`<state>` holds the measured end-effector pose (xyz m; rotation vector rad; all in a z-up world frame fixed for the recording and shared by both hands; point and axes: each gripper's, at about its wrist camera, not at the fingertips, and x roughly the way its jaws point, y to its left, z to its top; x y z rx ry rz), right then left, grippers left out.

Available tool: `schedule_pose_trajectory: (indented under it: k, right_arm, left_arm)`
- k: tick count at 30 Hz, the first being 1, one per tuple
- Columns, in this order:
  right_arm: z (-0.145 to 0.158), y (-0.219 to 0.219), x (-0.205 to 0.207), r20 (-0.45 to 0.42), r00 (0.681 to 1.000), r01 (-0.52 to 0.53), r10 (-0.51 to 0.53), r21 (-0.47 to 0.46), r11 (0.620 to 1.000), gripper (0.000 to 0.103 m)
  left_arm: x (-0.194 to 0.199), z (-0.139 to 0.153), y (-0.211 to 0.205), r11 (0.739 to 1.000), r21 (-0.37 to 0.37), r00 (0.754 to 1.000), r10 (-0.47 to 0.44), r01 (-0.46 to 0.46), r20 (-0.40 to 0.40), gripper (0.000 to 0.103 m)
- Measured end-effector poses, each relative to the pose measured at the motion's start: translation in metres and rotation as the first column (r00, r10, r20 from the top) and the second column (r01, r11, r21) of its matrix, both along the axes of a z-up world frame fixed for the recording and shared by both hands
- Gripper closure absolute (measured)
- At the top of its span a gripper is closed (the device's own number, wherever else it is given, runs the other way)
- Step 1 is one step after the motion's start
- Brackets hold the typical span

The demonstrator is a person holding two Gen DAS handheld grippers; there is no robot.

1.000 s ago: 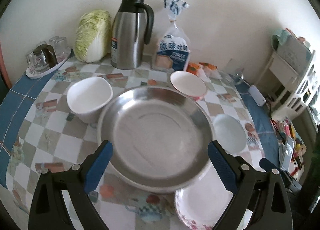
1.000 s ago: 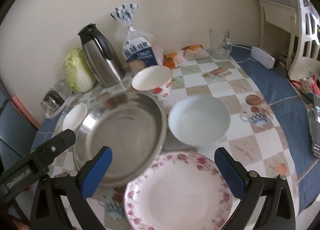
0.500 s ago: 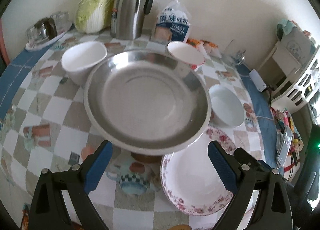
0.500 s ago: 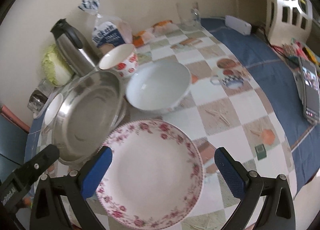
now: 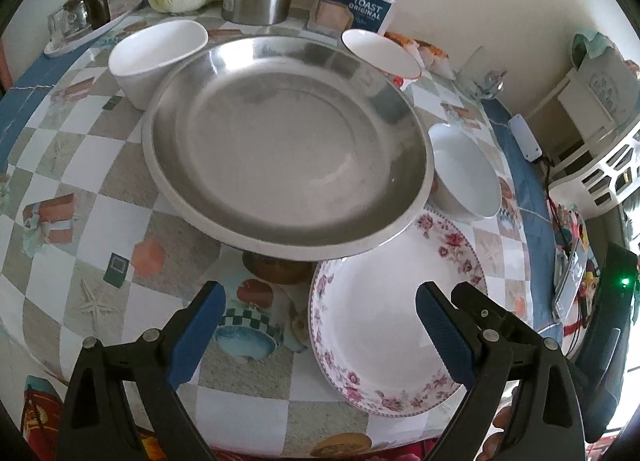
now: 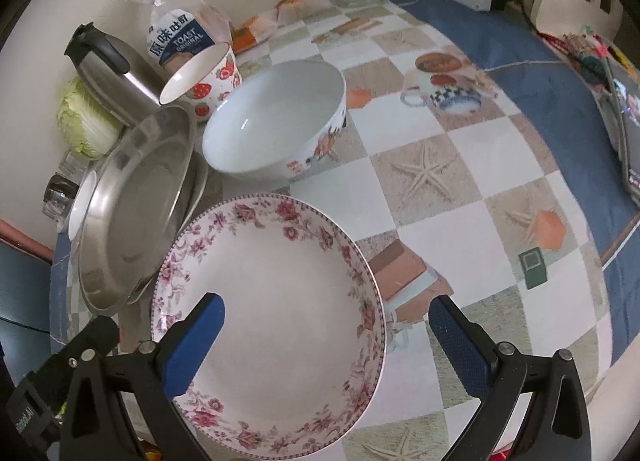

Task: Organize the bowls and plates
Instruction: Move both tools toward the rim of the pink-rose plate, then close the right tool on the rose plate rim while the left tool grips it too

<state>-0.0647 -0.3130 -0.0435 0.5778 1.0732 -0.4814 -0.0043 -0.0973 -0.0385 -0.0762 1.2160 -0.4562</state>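
**Floral china nearest, steel dish beyond**

Blue-padded left gripper point(image 5: 316, 327) and right gripper point(image 6: 326, 335) both hang spread wide, holding nothing. Nearest the table's point(image 6: 460, 197) front edge lies the rose-rimmed white plate point(image 6: 272, 321). Behind it, the round stainless-steel dish point(image 5: 286, 141) overlaps its rim. Farther back stand a white floral bowl point(image 6: 276, 121), a strawberry-print bowl point(image 6: 204, 77) and a plain white bowl point(image 5: 154, 53).

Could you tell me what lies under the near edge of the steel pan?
The steel pan overlaps the far rim of the floral plate, and its shadow falls on the checked tablecloth. Whatever sits beneath the pan's middle is covered from view.
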Motion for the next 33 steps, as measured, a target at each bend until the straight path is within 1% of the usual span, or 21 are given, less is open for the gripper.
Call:
schedule_pose_trajectory:
  k: [3, 8, 12, 15, 20, 26, 27, 28, 29, 30, 31, 33]
  right_arm:
    - [-0.006, -0.004, 0.0, -0.004, 1.0, 0.005, -0.005, 0.017, 1.0, 0.0]
    - [-0.016, -0.012, -0.002, -0.014, 1.0, 0.027, -0.027, 0.05, 0.998, 0.0]
    - [-0.019, -0.014, -0.003, -0.017, 0.999, 0.034, -0.033, 0.052, 0.998, 0.0]
    - [-0.02, -0.013, -0.002, -0.016, 0.999, 0.028, -0.028, 0.056, 0.998, 0.0]
    - [-0.02, -0.011, 0.002, -0.013, 1.0, 0.029, -0.029, 0.058, 0.998, 0.0]
    - [-0.018, -0.013, 0.003, -0.007, 0.999, 0.051, -0.051, 0.045, 0.998, 0.02]
    - [-0.018, -0.014, 0.002, -0.004, 0.999, 0.055, -0.055, 0.048, 0.997, 0.027]
    - [-0.017, -0.016, 0.001, -0.002, 0.998, 0.057, -0.057, 0.05, 0.997, 0.037]
    - [-0.017, -0.017, 0.0, -0.002, 0.998, 0.059, -0.059, 0.051, 0.997, 0.045]
    - [-0.018, -0.018, 0.0, -0.003, 0.998, 0.06, -0.06, 0.052, 0.997, 0.057]
    - [-0.019, -0.019, -0.001, 0.0, 0.998, 0.061, -0.061, 0.058, 0.996, 0.063]
    - [-0.018, -0.022, -0.005, 0.005, 0.998, 0.065, -0.066, 0.072, 0.995, 0.07]
  left_arm:
    - [0.001, -0.005, -0.001, 1.0, -0.006, 1.0, 0.007, -0.007, -0.008, 0.007]
    - [0.002, -0.014, -0.004, 1.0, 0.012, 1.0, 0.001, -0.001, -0.028, 0.007]
    - [0.006, -0.024, -0.007, 1.0, 0.015, 0.998, 0.006, -0.005, -0.063, 0.007]
    - [0.008, -0.03, -0.008, 1.0, -0.007, 0.996, 0.009, -0.01, -0.087, 0.007]
    - [0.012, -0.036, -0.009, 1.0, -0.003, 0.994, 0.008, -0.009, -0.107, 0.007]
    - [0.017, -0.042, -0.01, 1.0, -0.009, 0.991, 0.01, -0.011, -0.135, 0.007]
    - [0.018, -0.042, -0.011, 1.0, -0.004, 0.991, 0.002, -0.002, -0.133, 0.007]
    - [0.018, -0.043, -0.012, 1.0, 0.003, 0.991, -0.004, 0.005, -0.131, 0.007]
    - [0.019, -0.043, -0.014, 1.0, 0.012, 0.992, -0.01, 0.011, -0.128, 0.007]
    - [0.02, -0.044, -0.016, 1.0, 0.018, 0.992, -0.016, 0.018, -0.126, 0.007]
    - [0.021, -0.044, -0.019, 0.999, 0.022, 0.992, -0.022, 0.025, -0.125, 0.007]
    - [0.021, -0.044, -0.021, 0.999, 0.032, 0.992, -0.03, 0.034, -0.122, 0.007]
